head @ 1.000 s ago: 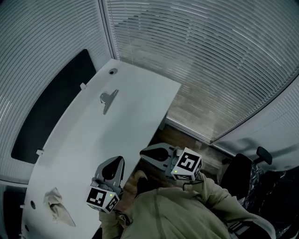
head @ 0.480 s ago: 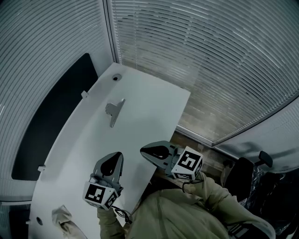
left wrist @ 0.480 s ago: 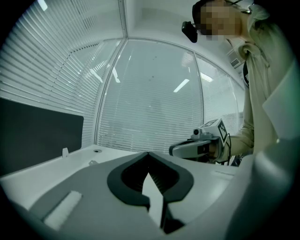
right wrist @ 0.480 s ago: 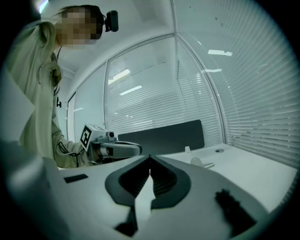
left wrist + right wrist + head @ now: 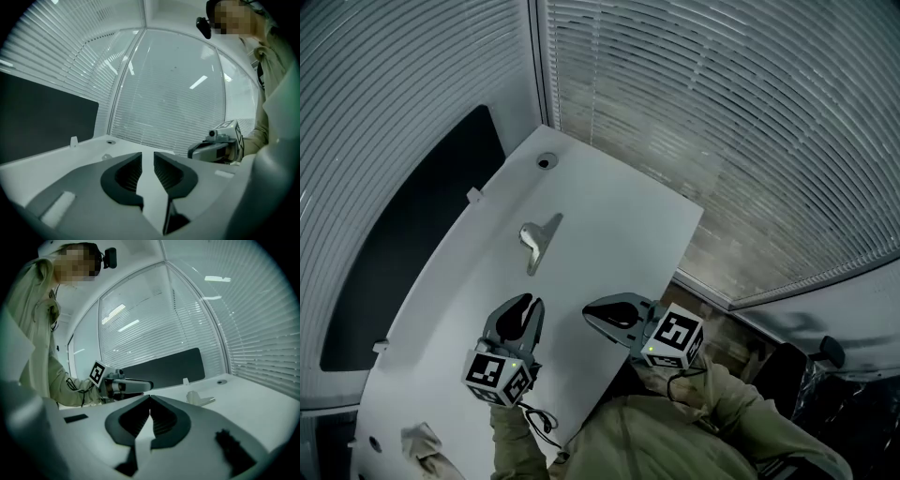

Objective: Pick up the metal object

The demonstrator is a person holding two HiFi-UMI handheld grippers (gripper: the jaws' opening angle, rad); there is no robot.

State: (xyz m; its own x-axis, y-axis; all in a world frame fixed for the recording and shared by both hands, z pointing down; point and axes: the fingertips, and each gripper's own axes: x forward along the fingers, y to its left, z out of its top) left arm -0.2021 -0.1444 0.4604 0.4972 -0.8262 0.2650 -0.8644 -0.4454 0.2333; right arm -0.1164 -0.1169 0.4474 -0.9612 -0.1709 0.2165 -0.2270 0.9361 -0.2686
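The metal object (image 5: 538,240), a small silvery clip-like piece, lies on the white table (image 5: 609,225) toward its far half. It also shows small in the left gripper view (image 5: 107,156) and larger in the right gripper view (image 5: 200,398). My left gripper (image 5: 522,306) hovers over the table just short of the metal object. Its jaws are opening, with a narrow gap (image 5: 147,161) and nothing between them. My right gripper (image 5: 592,315) is level with it near the table's right edge. Its fingertips (image 5: 150,400) touch and hold nothing.
A crumpled pale cloth (image 5: 424,441) lies at the table's near left end. A round hole (image 5: 546,161) marks the far corner. A dark panel (image 5: 403,244) runs along the left side. Slatted blinds (image 5: 722,112) enclose the far and right sides.
Both grippers have moved forward over the table and now sit closer to the metal object. The cloth has slid toward the bottom of the head view.
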